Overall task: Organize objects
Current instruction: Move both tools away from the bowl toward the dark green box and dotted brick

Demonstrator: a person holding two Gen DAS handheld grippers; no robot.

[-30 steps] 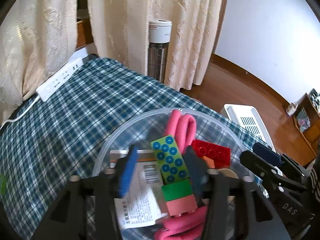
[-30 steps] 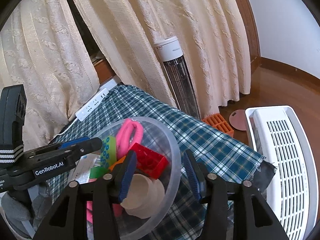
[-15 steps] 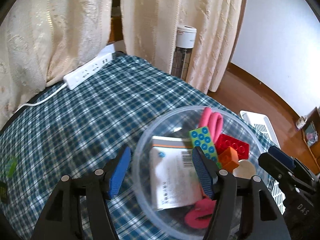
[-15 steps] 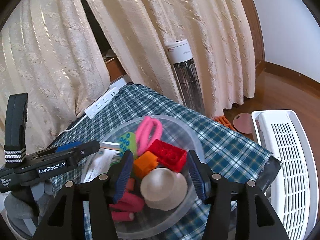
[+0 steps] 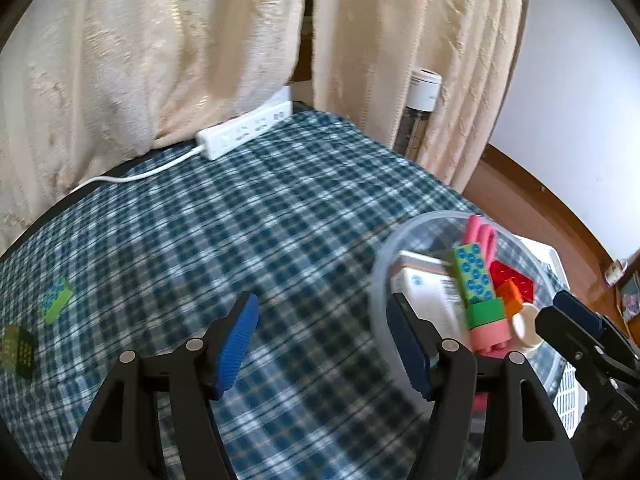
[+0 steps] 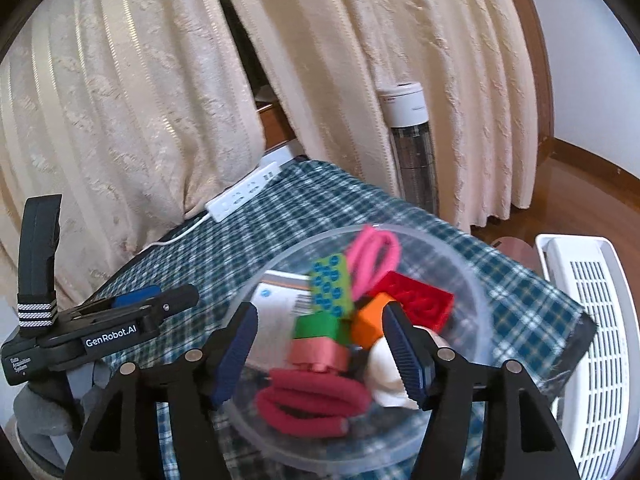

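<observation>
Toys fill the clear bowl [image 6: 476, 320] on my checked tablecloth [image 5: 240, 220]: bricks, pink loops, a white box. My left gripper [image 5: 322, 340] and right gripper [image 6: 320, 350] have just been opening, nothing between either's jaws. One green brick [image 5: 57, 294] lies well apart, near the cloth's left edge.

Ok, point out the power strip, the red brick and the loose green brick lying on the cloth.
power strip [image 5: 246, 133], left wrist view, middle of its socket face.
red brick [image 6: 416, 300], right wrist view, studded top.
loose green brick [image 5: 57, 300], left wrist view, studded top.
</observation>
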